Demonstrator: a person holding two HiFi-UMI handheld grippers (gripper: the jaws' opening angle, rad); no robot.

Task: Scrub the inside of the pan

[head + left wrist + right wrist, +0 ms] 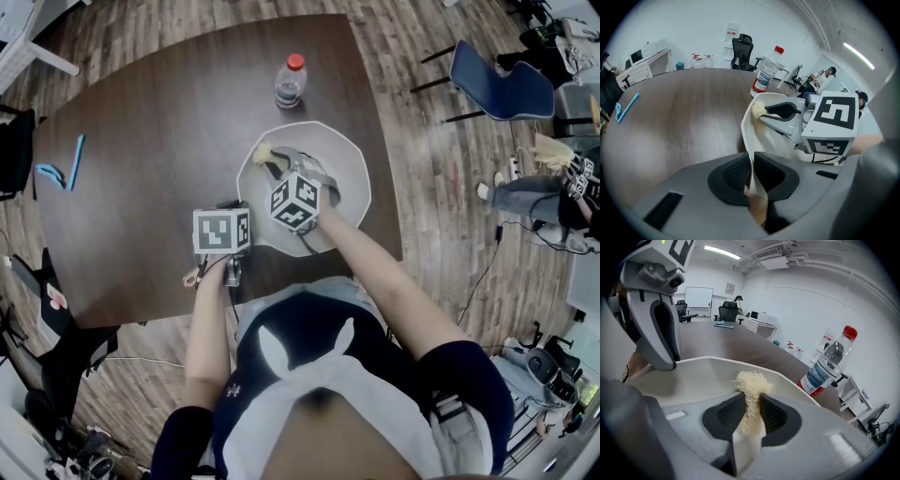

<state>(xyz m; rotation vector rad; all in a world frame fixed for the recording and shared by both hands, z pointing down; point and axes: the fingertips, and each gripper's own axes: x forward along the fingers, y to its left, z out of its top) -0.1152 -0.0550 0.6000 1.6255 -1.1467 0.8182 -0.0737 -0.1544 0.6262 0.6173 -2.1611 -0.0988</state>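
A white, many-sided pan (342,159) sits on the dark wooden table (150,112). My left gripper (232,272) is shut on the pan's near-left rim (751,161), the thin white wall pinched between its black pads. My right gripper (272,161) reaches into the pan toward its far-left side and is shut on a pale fibrous scrubber (751,383), whose tuft sticks out past the pads. The scrubber (758,109) shows against the pan's inner wall (693,376) in the left gripper view.
A clear water bottle with a red cap (291,81) stands on the table just beyond the pan. Blue tools (64,167) lie at the table's left side. A blue chair (497,84) stands on the floor to the right.
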